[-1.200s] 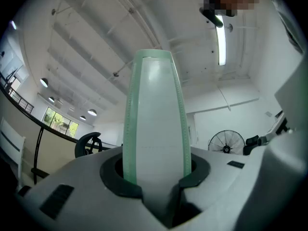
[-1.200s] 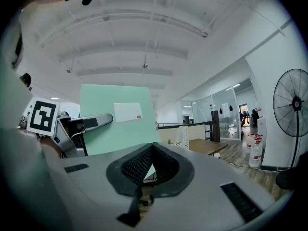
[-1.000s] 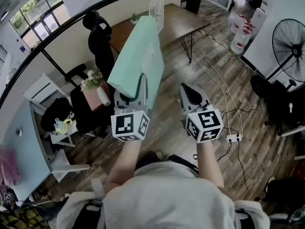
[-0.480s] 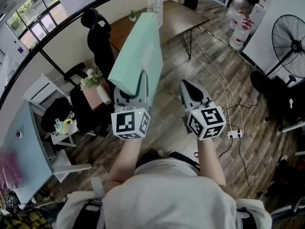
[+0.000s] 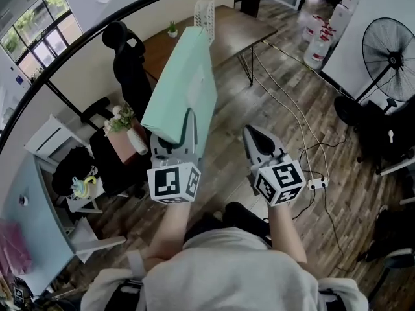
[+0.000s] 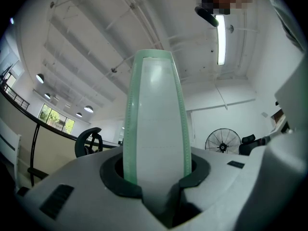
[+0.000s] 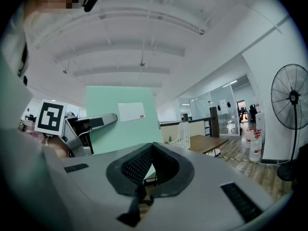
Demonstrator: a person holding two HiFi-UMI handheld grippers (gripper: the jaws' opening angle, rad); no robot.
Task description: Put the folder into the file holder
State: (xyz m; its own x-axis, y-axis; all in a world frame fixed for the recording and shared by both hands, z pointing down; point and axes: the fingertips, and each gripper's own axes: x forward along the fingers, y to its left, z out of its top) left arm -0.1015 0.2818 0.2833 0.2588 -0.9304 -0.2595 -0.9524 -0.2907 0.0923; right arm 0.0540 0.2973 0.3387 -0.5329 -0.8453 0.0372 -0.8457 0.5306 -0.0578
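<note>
A mint-green folder (image 5: 185,83) stands upright in the air, with my left gripper (image 5: 183,118) shut on its lower edge. In the left gripper view the folder's spine (image 6: 156,119) rises edge-on from between the jaws of the left gripper (image 6: 156,177). My right gripper (image 5: 254,135) is beside it to the right, shut and empty; its ribbed pads meet in the right gripper (image 7: 150,162) view. That view also shows the folder (image 7: 120,124) from the side. The white file holder (image 5: 204,11) stands far ahead on a brown table (image 5: 240,28), apart from both grippers.
A black office chair (image 5: 126,57) stands left of the table. A standing fan (image 5: 389,50) and water bottles (image 5: 318,37) are at the right. Cables and a power strip (image 5: 318,185) lie on the wooden floor. A small stand with flowers (image 5: 123,125) is at the left.
The room has slid slightly left and down in the head view as the person moves. Both grippers keep their poses, and the folder stays held.
</note>
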